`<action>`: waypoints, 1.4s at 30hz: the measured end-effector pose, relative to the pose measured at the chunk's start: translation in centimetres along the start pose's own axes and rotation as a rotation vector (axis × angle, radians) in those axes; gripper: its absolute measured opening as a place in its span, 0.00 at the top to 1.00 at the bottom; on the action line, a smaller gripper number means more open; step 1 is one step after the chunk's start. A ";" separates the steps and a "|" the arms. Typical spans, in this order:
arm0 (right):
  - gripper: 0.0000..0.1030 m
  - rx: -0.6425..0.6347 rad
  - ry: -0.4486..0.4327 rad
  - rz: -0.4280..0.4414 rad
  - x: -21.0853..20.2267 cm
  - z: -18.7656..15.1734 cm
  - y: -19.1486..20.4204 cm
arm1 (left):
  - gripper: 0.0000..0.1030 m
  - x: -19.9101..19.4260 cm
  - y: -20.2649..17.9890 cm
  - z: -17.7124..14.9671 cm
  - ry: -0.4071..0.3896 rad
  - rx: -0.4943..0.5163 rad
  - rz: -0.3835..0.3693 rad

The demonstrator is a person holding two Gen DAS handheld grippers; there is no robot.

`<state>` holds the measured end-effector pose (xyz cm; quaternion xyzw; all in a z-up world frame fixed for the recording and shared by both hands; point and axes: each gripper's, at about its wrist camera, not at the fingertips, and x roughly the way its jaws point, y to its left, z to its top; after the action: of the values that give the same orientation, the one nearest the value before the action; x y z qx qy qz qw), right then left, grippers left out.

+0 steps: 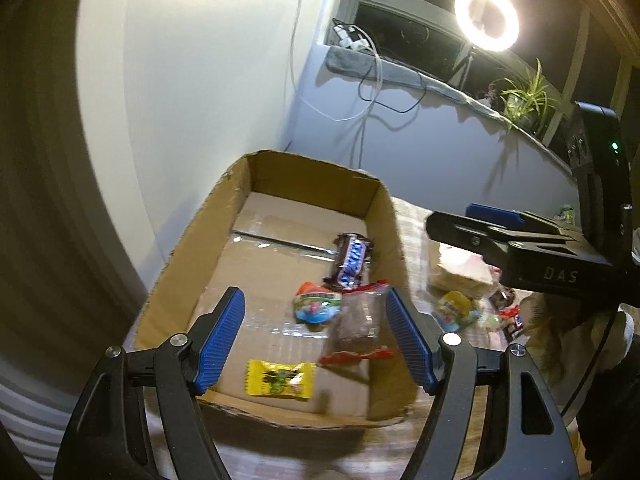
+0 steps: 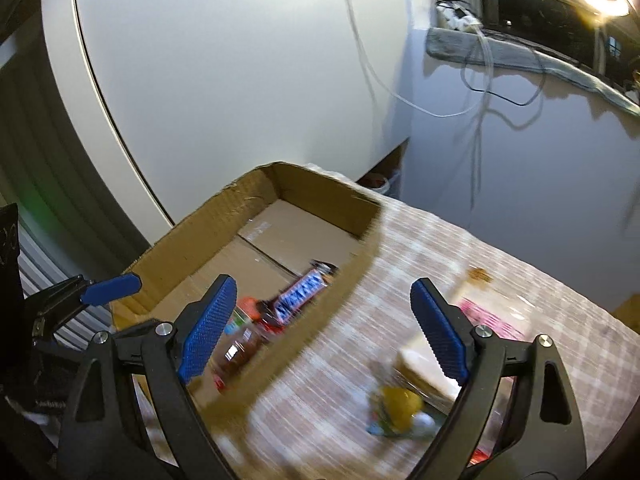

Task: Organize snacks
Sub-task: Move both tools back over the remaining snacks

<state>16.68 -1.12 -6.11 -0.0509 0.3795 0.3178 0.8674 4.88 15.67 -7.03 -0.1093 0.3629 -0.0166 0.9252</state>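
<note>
— Where's everything sitting?

— The cardboard box (image 1: 280,216) is on the checked tablecloth (image 2: 440,248), up against the white wall. Four snacks lie in it: a Snickers bar (image 1: 351,259), a clear packet with red ends (image 1: 358,320), a small colourful pouch (image 1: 316,305), a yellow sachet (image 1: 280,378).

— And what's left?

— A loose pile on the cloth to the box's right, with a yellow-topped packet (image 2: 400,404) nearest. It's blurred.

— Who's closer?

— The right gripper (image 2: 324,332), I'd say; the pile lies just ahead and low between its fingers. Jaws wide, nothing held. The left gripper (image 1: 316,340) hangs over the box, also spread and empty.
</note>
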 end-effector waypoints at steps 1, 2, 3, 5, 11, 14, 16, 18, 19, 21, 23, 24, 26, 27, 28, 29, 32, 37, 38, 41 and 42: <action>0.12 0.003 -0.003 -0.007 -0.5 -0.3 -0.5 | 0.29 0.0 -0.4 0.0 -0.001 0.005 -0.006; 0.12 0.006 -0.006 -0.016 -1.2 -0.6 -1.0 | 0.29 0.0 -0.7 0.0 -0.001 0.010 -0.010; 0.12 0.011 -0.009 -0.028 -1.9 -1.0 -1.6 | 0.29 -0.1 -1.1 -0.1 -0.001 0.016 -0.015; 0.12 0.019 -0.013 -0.048 -3.0 -1.7 -2.7 | 0.29 0.0 -2.0 -0.2 -0.001 0.032 -0.025; 0.12 0.042 -0.002 -0.112 -6.1 -4.6 -6.1 | 0.29 0.5 -4.6 -0.5 0.010 0.067 -0.063; 0.12 0.047 0.013 -0.144 -7.2 -6.0 -7.4 | 0.29 0.9 -6.1 -0.8 0.019 0.091 -0.087; 0.12 0.059 0.022 -0.163 -8.0 -7.1 -8.5 | 0.29 1.2 -7.2 -0.9 0.025 0.110 -0.100; 0.12 0.072 0.032 -0.167 -8.5 -8.1 -9.4 | 0.29 1.7 -8.3 -1.1 0.035 0.131 -0.116; 0.12 0.076 0.037 -0.169 -8.7 -8.6 -9.8 | 0.29 2.0 -9.0 -1.2 0.041 0.142 -0.125; 0.12 0.079 0.053 -0.184 -8.9 -9.5 -10.6 | 0.30 2.5 -10.0 -1.4 0.052 0.157 -0.138; 0.12 0.083 0.069 -0.191 -8.8 -10.3 -11.3 | 0.35 3.0 -11.1 -1.7 0.060 0.180 -0.144; 0.12 0.087 0.078 -0.189 -8.7 -10.7 -11.6 | 0.36 3.3 -11.7 -1.8 0.067 0.194 -0.149; 0.12 0.093 0.091 -0.184 -8.4 -11.4 -12.0 | 0.40 3.9 -12.3 -1.9 0.081 0.203 -0.159; 0.12 0.094 0.098 -0.183 -8.2 -11.7 -12.1 | 0.42 4.2 -12.5 -2.0 0.088 0.205 -0.165; 0.12 0.094 0.106 -0.182 -7.9 -12.0 -12.2 | 0.44 4.8 -12.8 -2.0 0.098 0.205 -0.166; 0.12 0.097 0.115 -0.182 -7.6 -12.3 -12.3 | 0.44 5.0 -12.9 -2.1 0.104 0.205 -0.164; 0.12 0.111 0.136 -0.172 -6.8 -12.9 -12.5 | 0.45 6.1 -13.3 -2.3 0.122 0.204 -0.156; 0.12 0.134 0.167 -0.179 -5.2 -13.5 -12.9 | 0.45 7.9 -13.4 -2.5 0.151 0.194 -0.147; 0.12 0.138 0.170 -0.177 -5.0 -13.5 -12.9 | 0.45 8.2 -13.4 -2.5 0.158 0.193 -0.146; 0.12 0.160 0.142 -0.190 -5.6 -13.6 -13.2 | 0.46 9.1 -13.2 -2.7 0.171 0.192 -0.137; 0.12 0.166 0.139 -0.181 -5.7 -13.7 -13.4 | 0.46 9.3 -13.1 -2.7 0.175 0.194 -0.137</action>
<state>13.08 -19.15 -13.83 -0.0350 0.4574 0.2014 0.8654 10.49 1.31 -12.36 -0.0421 0.4304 -0.1242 0.8931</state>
